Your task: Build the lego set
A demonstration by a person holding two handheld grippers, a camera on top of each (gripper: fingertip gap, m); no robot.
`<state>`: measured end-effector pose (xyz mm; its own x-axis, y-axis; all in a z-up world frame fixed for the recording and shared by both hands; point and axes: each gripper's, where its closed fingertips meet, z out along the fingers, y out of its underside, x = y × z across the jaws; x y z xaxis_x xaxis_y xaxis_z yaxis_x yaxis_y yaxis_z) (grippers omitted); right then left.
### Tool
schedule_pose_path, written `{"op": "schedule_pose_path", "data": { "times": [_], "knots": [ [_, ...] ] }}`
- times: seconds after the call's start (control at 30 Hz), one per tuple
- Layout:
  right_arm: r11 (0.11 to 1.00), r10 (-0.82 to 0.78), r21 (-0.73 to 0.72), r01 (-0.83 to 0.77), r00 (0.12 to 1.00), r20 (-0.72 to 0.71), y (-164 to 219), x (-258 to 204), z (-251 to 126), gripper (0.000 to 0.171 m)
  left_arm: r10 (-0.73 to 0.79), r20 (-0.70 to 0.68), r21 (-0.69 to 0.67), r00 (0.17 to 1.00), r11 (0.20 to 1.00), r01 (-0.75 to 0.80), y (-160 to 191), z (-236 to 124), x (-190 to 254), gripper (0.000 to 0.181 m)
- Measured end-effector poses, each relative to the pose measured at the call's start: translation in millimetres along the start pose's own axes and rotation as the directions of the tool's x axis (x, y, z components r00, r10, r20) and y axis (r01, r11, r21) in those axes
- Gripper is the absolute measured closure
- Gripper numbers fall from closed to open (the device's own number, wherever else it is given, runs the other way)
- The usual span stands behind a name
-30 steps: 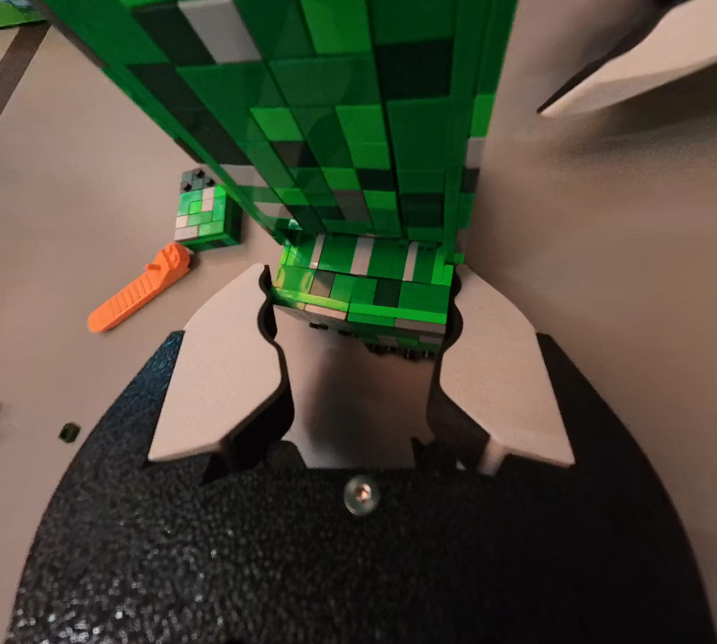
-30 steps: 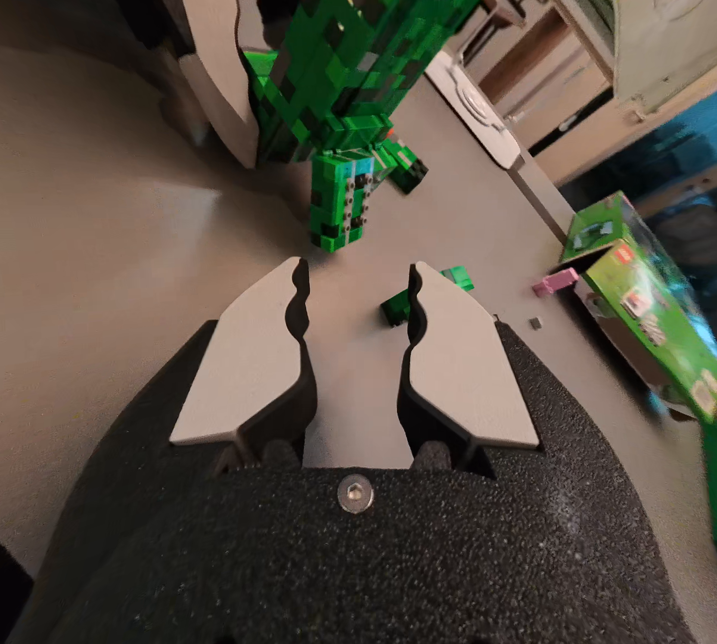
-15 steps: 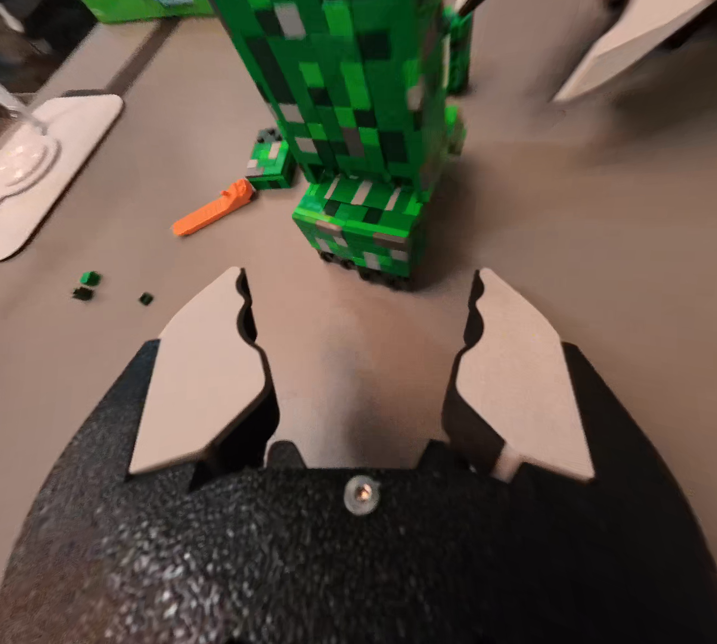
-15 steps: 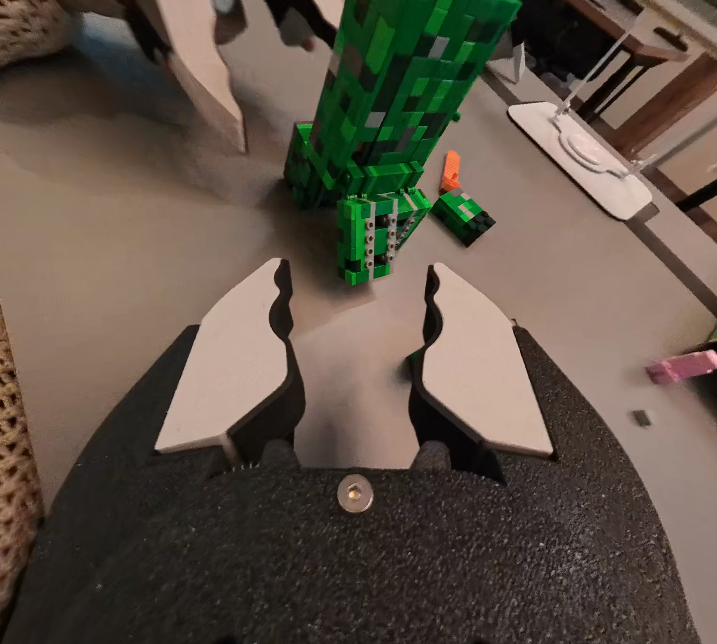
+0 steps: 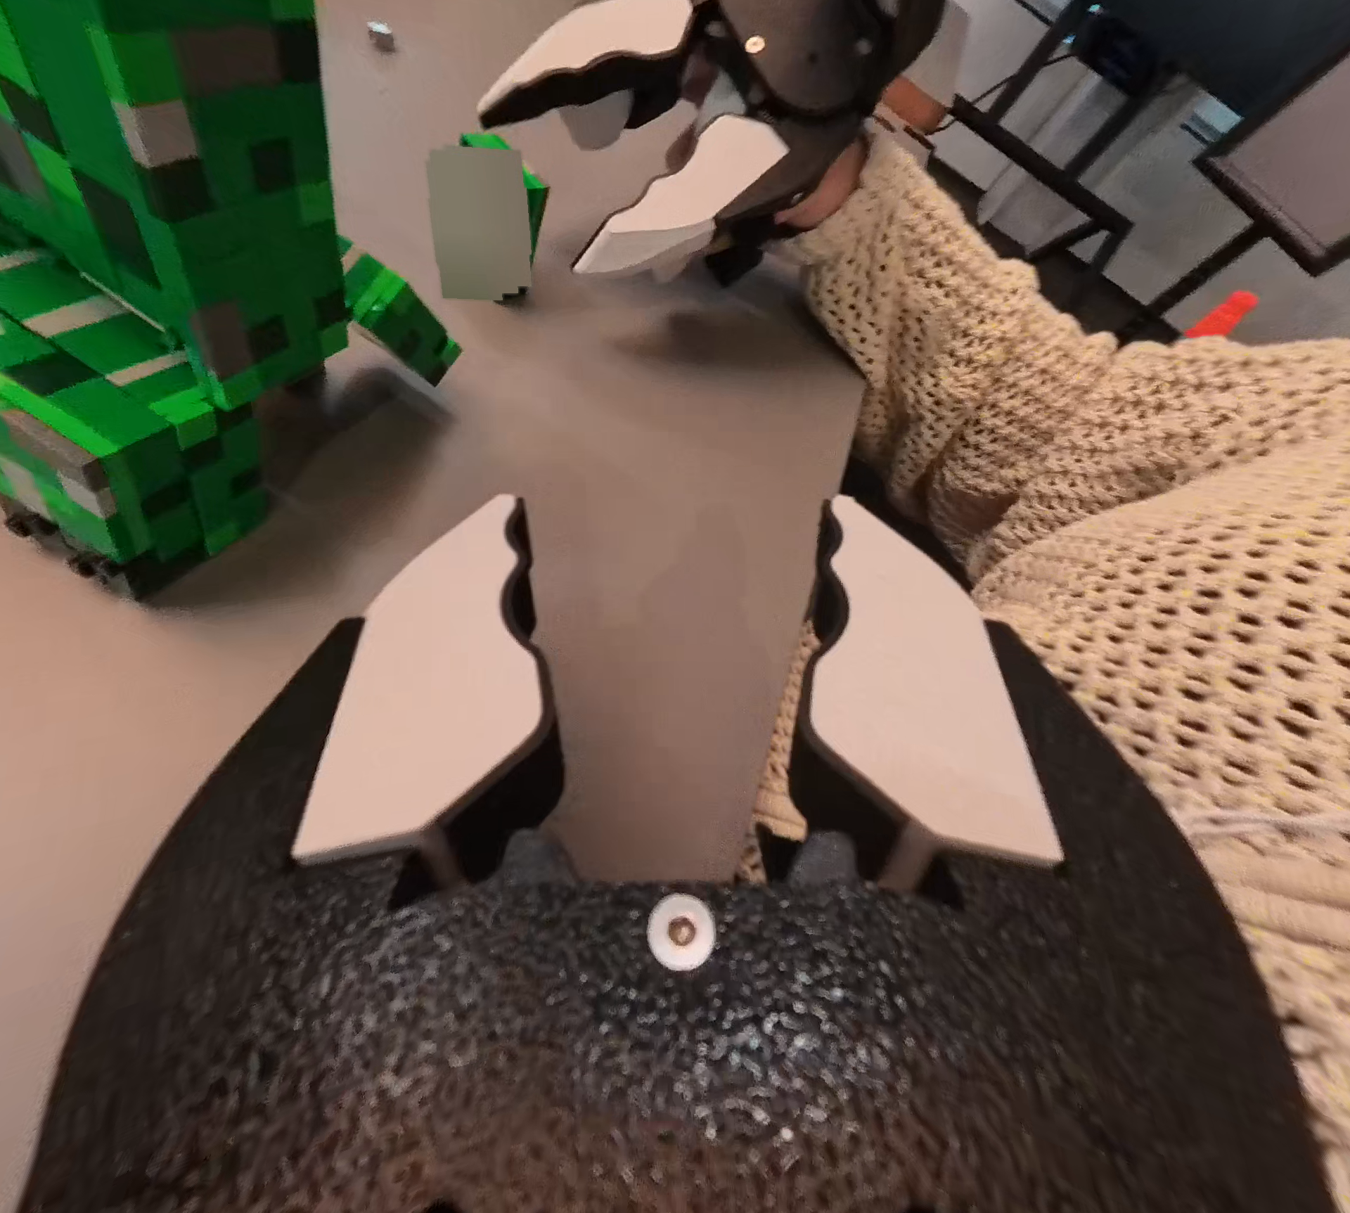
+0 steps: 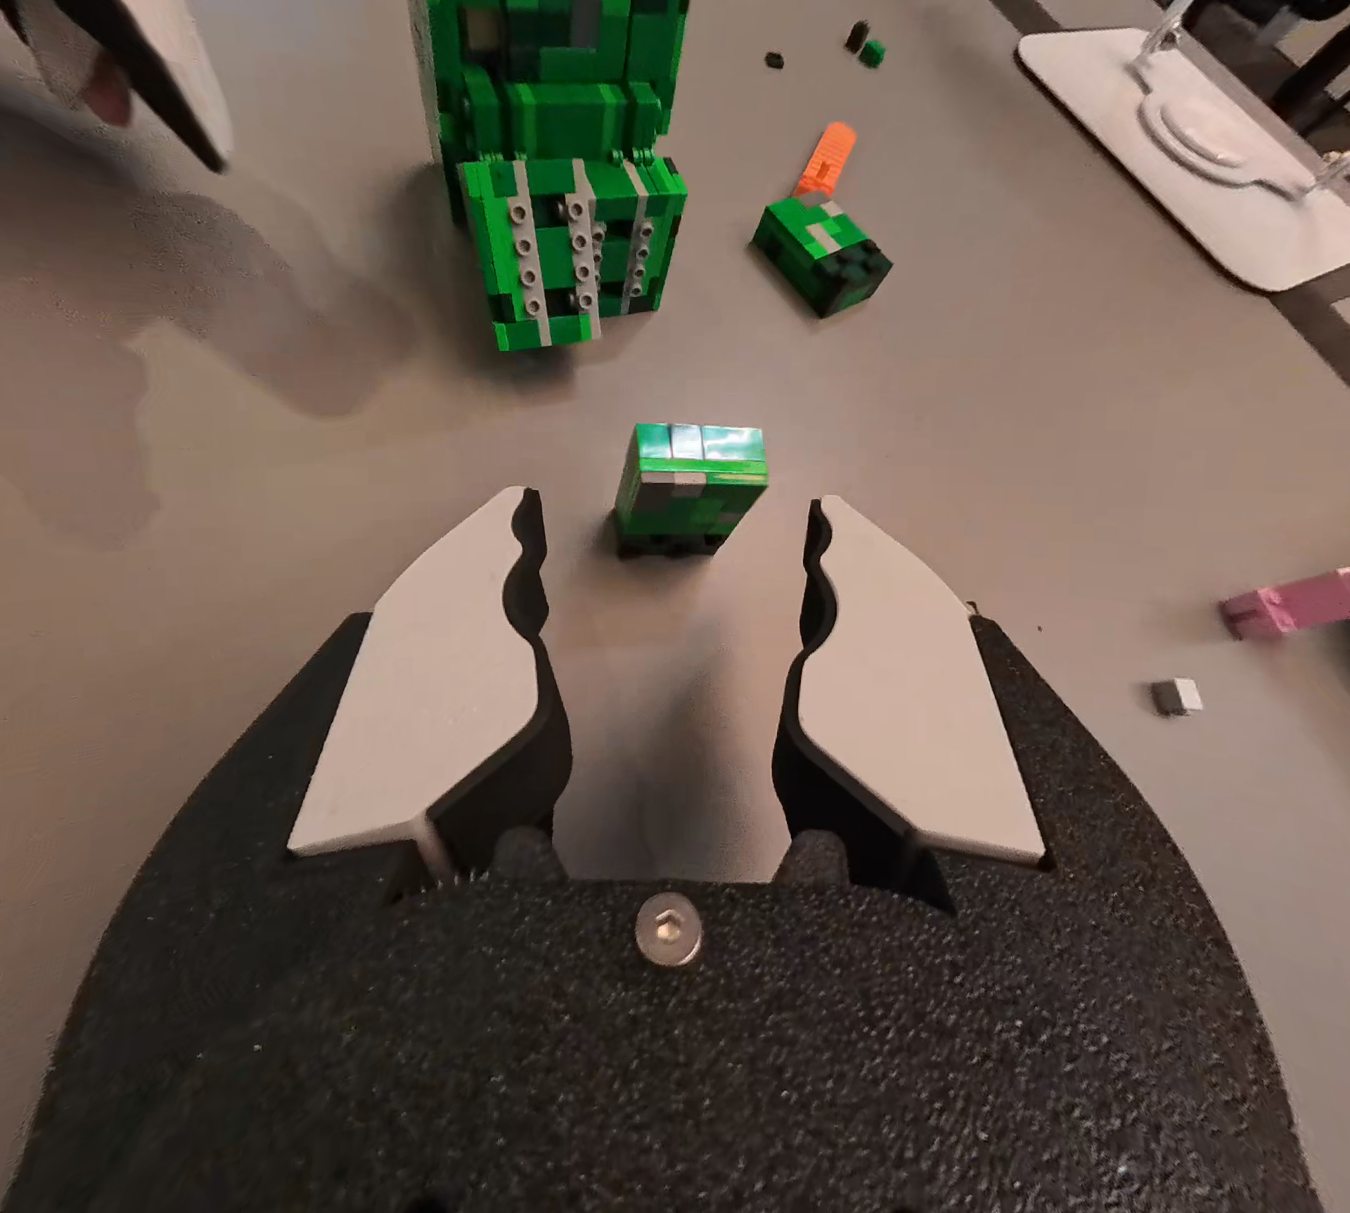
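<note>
Green lego tower (image 6: pixel 555 9) x1, small green blocks (image 6: pixel 690 491) x2.

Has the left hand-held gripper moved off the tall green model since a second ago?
Yes. The left hand-held gripper has backed away and swung right of the tall green Lego model, and is now open over bare table.

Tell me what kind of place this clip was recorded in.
Probably an office or lab room: a plain grey table, dark-framed desks behind it, and a clear stand on a white base.
</note>
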<state>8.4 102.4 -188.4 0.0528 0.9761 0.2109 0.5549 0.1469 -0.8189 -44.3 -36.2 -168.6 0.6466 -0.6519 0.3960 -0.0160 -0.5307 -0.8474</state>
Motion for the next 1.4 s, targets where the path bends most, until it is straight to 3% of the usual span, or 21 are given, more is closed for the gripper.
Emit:
{"op": "schedule_pose_path", "data": {
  "times": [0.13, 0.27, 0.37, 0.7, 0.77, 0.93, 1.13, 1.4],
  "knots": [
    [0.996, -0.069, 0.057, 0.072, 0.996, -0.063, -18, 1, -8, 0.107, 0.016, 0.086, -0.031, 0.996, 0.999, -0.014, 5, 12, -7, 0.097],
    [0.998, -0.048, 0.034, 0.048, 0.999, -0.01, -13, -2, -2, 0.1, 0.047, 0.108, -0.068, 0.993, 0.997, -0.04, 9, 23, -5, 0.093],
    [1.0, -0.013, -0.005, 0.014, 0.998, 0.055, -1, 0, 5, 0.097, 0.038, 0.151, -0.043, 0.988, 0.999, -0.031, 5, 33, -9, 0.08],
    [1.0, 0.004, 0.017, -0.008, 0.973, 0.232, 7, 1, 12, 0.125, -0.073, 0.24, 0.066, 0.968, 0.996, 0.059, -16, 58, -25, 0.048],
    [1.0, -0.01, 0.031, 0.003, 0.971, 0.238, 5, 1, 11, 0.136, -0.085, 0.229, 0.061, 0.97, 0.995, 0.073, -16, 60, -24, 0.048],
    [0.998, -0.033, 0.053, 0.019, 0.959, 0.282, -8, -2, 9, 0.137, -0.108, 0.215, 0.103, 0.97, 0.991, 0.088, -21, 63, -22, 0.048],
    [0.997, 0.004, 0.062, -0.039, 0.874, 0.487, -55, -24, 14, 0.137, -0.124, 0.225, 0.142, 0.966, 0.986, 0.093, -27, 64, -24, 0.049],
    [0.996, -0.065, -0.023, 0.09, 0.851, 0.522, -53, -35, 39, 0.137, -0.172, 0.248, 0.187, 0.953, 0.974, 0.127, -32, 62, -34, 0.058]
  ]
}}
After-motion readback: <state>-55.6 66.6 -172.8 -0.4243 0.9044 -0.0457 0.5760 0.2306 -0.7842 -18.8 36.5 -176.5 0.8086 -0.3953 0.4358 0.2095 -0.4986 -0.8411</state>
